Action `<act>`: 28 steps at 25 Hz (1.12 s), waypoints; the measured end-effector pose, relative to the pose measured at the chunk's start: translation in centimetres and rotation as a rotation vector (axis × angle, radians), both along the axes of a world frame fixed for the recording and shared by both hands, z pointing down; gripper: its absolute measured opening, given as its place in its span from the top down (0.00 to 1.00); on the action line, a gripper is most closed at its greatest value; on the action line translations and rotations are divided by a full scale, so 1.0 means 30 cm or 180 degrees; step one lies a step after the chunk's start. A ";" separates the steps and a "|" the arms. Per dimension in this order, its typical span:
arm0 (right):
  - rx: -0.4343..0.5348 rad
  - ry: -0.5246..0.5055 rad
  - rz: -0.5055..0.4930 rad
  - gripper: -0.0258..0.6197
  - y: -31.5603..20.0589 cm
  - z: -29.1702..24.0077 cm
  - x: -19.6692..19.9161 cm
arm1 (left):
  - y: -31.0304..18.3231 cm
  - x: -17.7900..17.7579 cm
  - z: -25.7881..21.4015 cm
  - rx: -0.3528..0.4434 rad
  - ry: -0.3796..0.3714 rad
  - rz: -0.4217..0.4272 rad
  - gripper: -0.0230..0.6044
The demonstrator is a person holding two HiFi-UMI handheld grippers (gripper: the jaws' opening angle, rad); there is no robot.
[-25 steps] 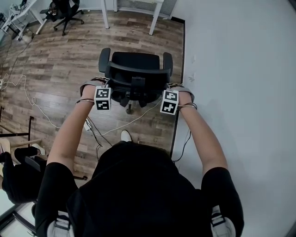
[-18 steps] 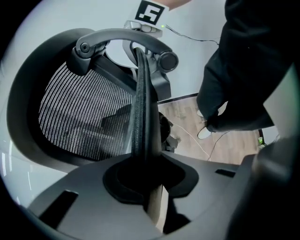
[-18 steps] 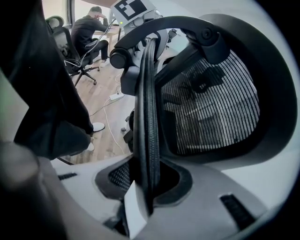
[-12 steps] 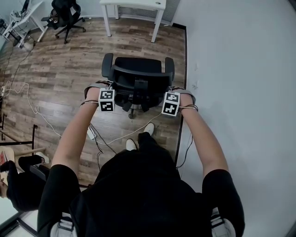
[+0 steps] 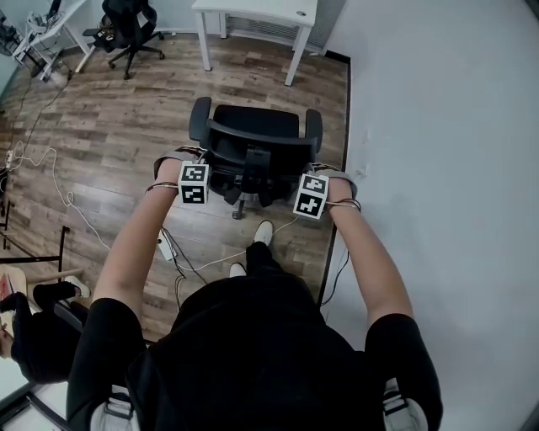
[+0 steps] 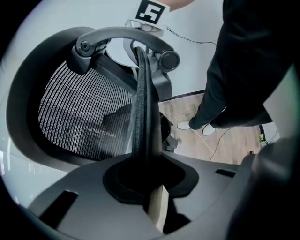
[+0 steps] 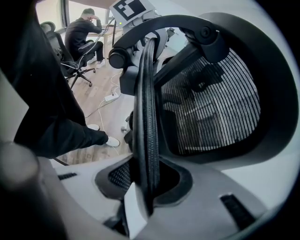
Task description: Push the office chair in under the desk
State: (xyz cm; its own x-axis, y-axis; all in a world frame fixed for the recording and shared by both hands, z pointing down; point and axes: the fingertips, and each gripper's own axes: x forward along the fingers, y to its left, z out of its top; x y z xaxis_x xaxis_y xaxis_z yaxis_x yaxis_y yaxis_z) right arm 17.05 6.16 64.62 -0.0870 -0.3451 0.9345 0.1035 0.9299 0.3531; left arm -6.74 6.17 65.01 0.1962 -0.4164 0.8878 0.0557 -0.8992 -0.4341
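A black mesh office chair (image 5: 253, 135) stands on the wood floor, its back toward me, short of a white desk (image 5: 257, 10) at the far end. My left gripper (image 5: 205, 162) is shut on the left edge of the backrest (image 6: 142, 117), which runs down between its jaws. My right gripper (image 5: 305, 171) is shut on the right edge of the backrest (image 7: 146, 117) in the same way. In both gripper views the mesh and the curved back frame (image 6: 126, 35) fill most of the picture. The chair's seat and base are mostly hidden behind the backrest.
A white wall (image 5: 438, 168) runs close along the right of the chair. Cables (image 5: 50, 168) and a power strip (image 5: 164, 244) lie on the floor at left. A second black chair (image 5: 126, 21) stands far left by another desk. A person (image 7: 84, 33) sits behind me.
I have stepped forward with the chair, both grippers still on its backrest. The white desk has come further into view at the top.
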 end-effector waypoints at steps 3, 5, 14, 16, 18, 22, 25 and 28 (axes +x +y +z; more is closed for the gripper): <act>0.0002 0.0000 -0.0010 0.81 -0.068 -0.005 0.004 | -0.069 0.003 -0.004 0.0008 0.0016 0.0007 0.86; 0.0065 -0.0037 -0.0056 0.81 -0.113 -0.003 0.010 | -0.112 0.010 -0.001 0.0019 0.0019 -0.0002 0.86; 0.0197 -0.0058 -0.0127 0.81 -0.327 0.001 0.052 | -0.315 0.052 -0.001 0.0027 0.0034 -0.0013 0.86; 0.0222 -0.0087 -0.0141 0.81 -0.371 0.002 0.060 | -0.361 0.062 -0.001 0.0009 0.0031 -0.0009 0.86; 0.0225 -0.0116 -0.0150 0.81 -0.407 0.008 0.065 | -0.395 0.067 0.003 -0.0030 0.0023 -0.0022 0.86; 0.0234 -0.0153 -0.0186 0.82 -0.470 0.012 0.058 | -0.453 0.059 0.004 -0.0066 0.0012 -0.0047 0.86; 0.0221 -0.0177 -0.0209 0.82 -0.532 0.013 0.067 | -0.516 0.068 0.007 -0.0082 0.0007 -0.0061 0.86; 0.0216 -0.0190 -0.0242 0.82 -0.586 0.010 0.067 | -0.565 0.069 0.007 -0.0113 0.0002 -0.0094 0.86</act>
State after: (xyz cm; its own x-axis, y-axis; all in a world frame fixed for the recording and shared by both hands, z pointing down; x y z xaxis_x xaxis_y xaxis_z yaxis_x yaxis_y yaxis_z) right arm 19.06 -11.43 64.91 -0.1702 -0.3978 0.9015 0.1498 0.8938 0.4227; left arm -4.66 -10.78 65.21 0.1848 -0.3902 0.9020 0.0286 -0.9153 -0.4018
